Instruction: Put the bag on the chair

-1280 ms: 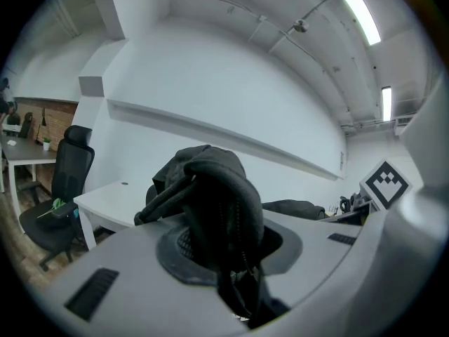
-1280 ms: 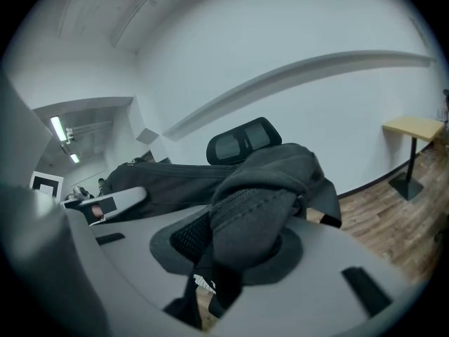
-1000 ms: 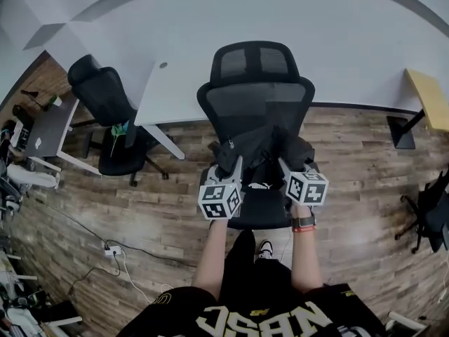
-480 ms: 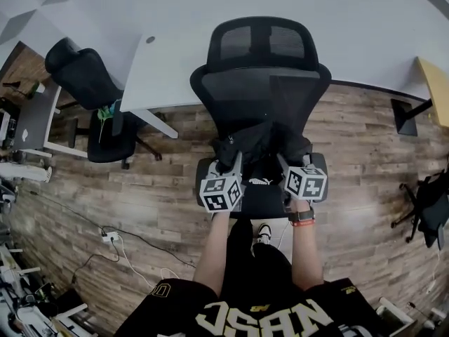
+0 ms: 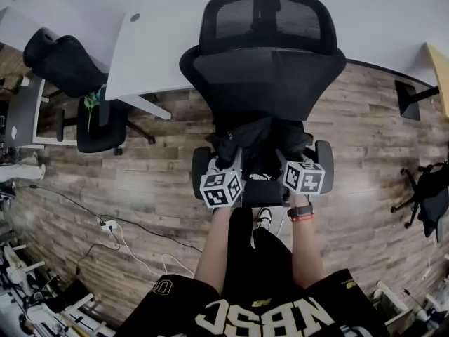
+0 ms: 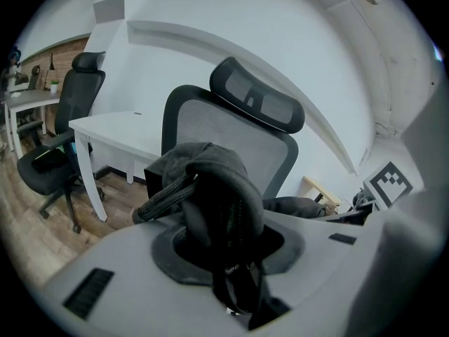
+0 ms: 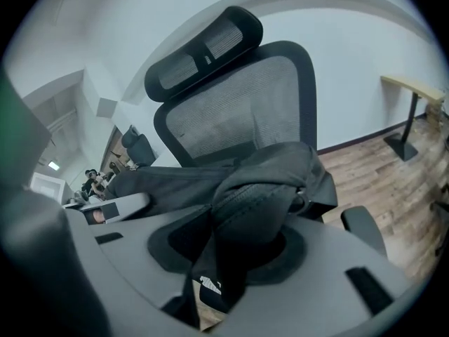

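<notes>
My left gripper (image 5: 236, 161) clamps the bag (image 5: 259, 137); my right gripper (image 5: 283, 161) is opening, fabric between its jaws. Lopsided release could slump it off the chair (image 5: 263, 76) seat's near edge.

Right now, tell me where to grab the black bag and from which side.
Grip the black bag by its bunched top fabric, coming from the seat's front: the backrest of the office chair walls off the far side, and the left tool clamps a fold there.
</notes>
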`<state>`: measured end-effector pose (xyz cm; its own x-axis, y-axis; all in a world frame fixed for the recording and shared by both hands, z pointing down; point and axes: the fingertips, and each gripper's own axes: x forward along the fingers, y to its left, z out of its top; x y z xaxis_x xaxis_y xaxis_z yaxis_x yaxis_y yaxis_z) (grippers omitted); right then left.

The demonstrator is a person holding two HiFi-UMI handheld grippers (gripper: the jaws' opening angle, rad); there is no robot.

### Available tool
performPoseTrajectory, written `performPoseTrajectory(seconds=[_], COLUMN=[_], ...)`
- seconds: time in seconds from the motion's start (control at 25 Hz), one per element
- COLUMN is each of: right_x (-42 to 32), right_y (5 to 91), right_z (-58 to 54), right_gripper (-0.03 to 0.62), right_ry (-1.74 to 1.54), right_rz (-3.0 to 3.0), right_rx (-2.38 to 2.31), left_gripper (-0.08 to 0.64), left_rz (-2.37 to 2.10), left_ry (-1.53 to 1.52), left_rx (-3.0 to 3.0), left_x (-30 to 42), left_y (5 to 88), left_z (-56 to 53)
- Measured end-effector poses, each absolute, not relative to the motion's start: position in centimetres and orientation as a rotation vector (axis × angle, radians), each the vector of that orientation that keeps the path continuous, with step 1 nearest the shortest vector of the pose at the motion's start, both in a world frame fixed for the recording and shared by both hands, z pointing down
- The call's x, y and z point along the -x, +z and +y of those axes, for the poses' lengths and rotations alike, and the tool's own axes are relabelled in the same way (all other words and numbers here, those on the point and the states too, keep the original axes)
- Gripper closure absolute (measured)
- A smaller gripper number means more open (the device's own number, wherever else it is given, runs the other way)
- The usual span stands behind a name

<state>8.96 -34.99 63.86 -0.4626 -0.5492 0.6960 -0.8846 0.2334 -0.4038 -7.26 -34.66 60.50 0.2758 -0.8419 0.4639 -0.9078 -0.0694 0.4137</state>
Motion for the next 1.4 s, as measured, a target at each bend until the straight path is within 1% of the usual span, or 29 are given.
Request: performPoseTrajectory(seconds=[0.52,1.0,1.4], right_x=[-9.1,-9.3,-9.8], right_y=[73.4,81.6,87.4], right_z=[-34.6,-36.3,-38.1], right_gripper=[0.456,0.46,0.459], right_ry=[1.236,1.277,1.223], right_rz=[-1.947,-1.877,-1.875], right_rx=[-1.267,-1.215,-1.196], left_gripper=[0.431,0.417,0.413], left_rz=[-1.467,-1.44,-1.417], left_ry=[0.26,0.368,0.435], left_rx=[-1.791,-1.696,-1.657], left_x=[7.2,7.4,8.3], left_y=[70.6,80.1,87.2], left_z=[-34.5,-35.6,-37.6])
